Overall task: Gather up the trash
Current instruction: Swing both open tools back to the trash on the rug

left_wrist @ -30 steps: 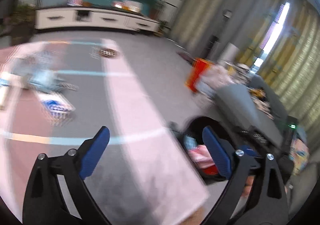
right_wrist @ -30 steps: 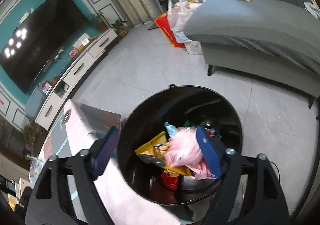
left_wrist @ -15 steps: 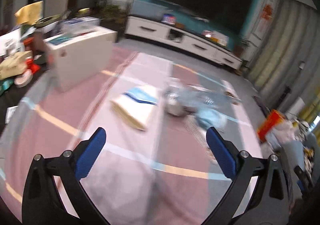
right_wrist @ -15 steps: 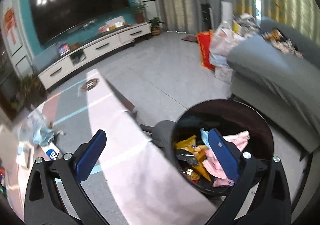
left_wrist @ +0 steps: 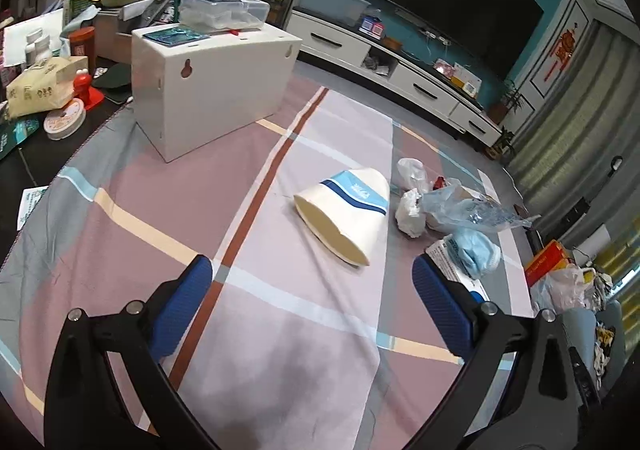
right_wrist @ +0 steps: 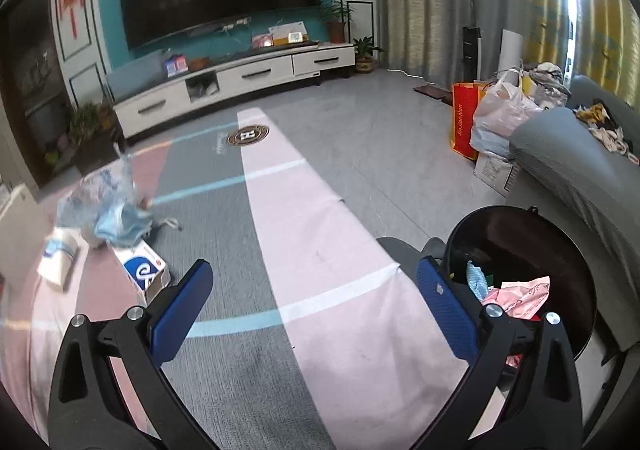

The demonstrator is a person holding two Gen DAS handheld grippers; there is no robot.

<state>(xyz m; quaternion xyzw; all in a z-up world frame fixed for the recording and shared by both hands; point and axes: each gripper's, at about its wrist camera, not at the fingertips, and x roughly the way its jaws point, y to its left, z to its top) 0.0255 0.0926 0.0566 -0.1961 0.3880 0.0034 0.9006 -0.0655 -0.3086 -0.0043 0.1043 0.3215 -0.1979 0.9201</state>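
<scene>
A crushed white paper cup [left_wrist: 346,210] with a blue band lies on its side on the checked tablecloth [left_wrist: 160,210]. To its right lie crumpled white tissue [left_wrist: 410,208], a clear plastic bag [left_wrist: 472,210], a blue face mask [left_wrist: 476,252] and a small carton [right_wrist: 144,274]. My left gripper [left_wrist: 312,302] is open and empty, just short of the cup. My right gripper [right_wrist: 314,306] is open and empty over the cloth. A black trash bin [right_wrist: 520,270] holding wrappers stands on the floor at the right of the right wrist view.
A white box [left_wrist: 212,82] stands at the table's far left with clutter behind it. A grey sofa [right_wrist: 580,162], an orange bag [right_wrist: 464,122] and plastic bags sit right of the bin. A TV cabinet [right_wrist: 240,78] lines the far wall.
My left gripper has swung from the bin side across to the table's trash. My right gripper has lifted away from over the bin and now points across the table.
</scene>
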